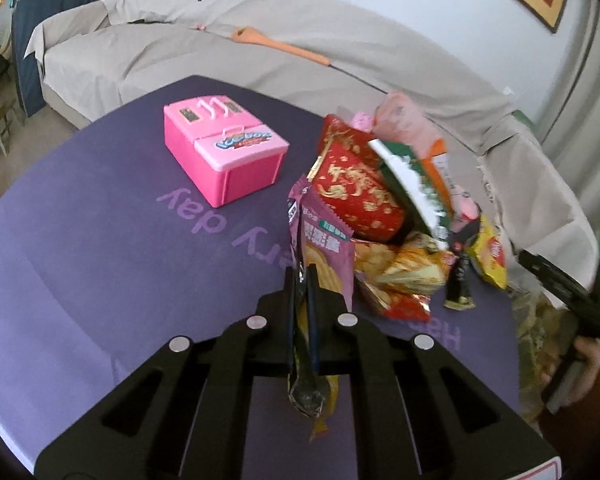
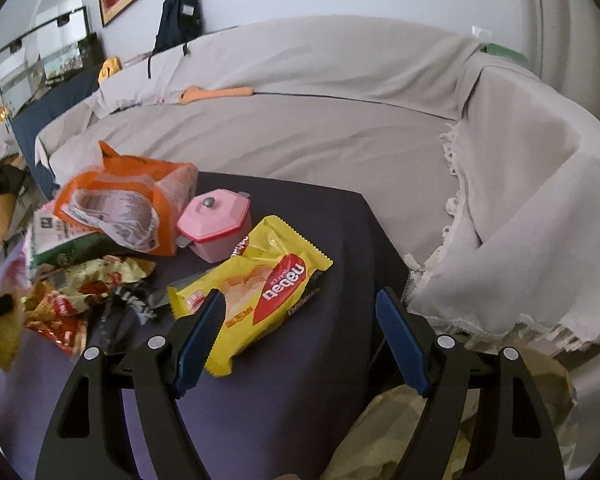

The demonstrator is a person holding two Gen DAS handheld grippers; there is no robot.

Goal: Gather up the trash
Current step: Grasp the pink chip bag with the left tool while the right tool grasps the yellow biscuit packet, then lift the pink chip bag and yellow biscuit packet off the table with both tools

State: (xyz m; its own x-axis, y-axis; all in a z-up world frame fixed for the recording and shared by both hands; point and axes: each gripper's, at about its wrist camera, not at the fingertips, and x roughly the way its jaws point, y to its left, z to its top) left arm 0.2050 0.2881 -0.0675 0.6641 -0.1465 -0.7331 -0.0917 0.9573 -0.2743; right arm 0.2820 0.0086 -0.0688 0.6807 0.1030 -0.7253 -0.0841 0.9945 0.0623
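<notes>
Purple foil, a crisp packet [image 1: 324, 252], stands pinched edge-on in the left tongs [image 1: 301, 276], whose two fingers are closed tight on it; the packet's crumpled lower end hangs back between the black arms toward the camera. Just ahead and to the right of those fingers lies the rest of the trash: a red and gold bag [image 1: 356, 188], a green and white pack [image 1: 412, 188] leaning on it, crumpled gold wrappers [image 1: 400, 276] and a small black sachet [image 1: 460, 280]. Ahead and to the left, apart from the heap, sits a pink toy box [image 1: 224, 152] on the purple mat [image 1: 100, 248].

Blue-padded fingers of the right tongs [image 2: 300, 308] stand wide apart and hold nothing. A yellow wafer packet [image 2: 256, 280] lies flat on the mat [image 2: 340, 240] between them, its near corner just beside the left-hand pad [image 2: 200, 336]; whether they touch cannot be told. Beyond the packet stands a pink toy pot [image 2: 216, 224], and further left an orange and clear bag [image 2: 132, 200]. Under the right-hand finger lies a crumpled olive bag [image 2: 400, 420]. A grey-covered sofa [image 2: 320, 120] runs behind the table.
</notes>
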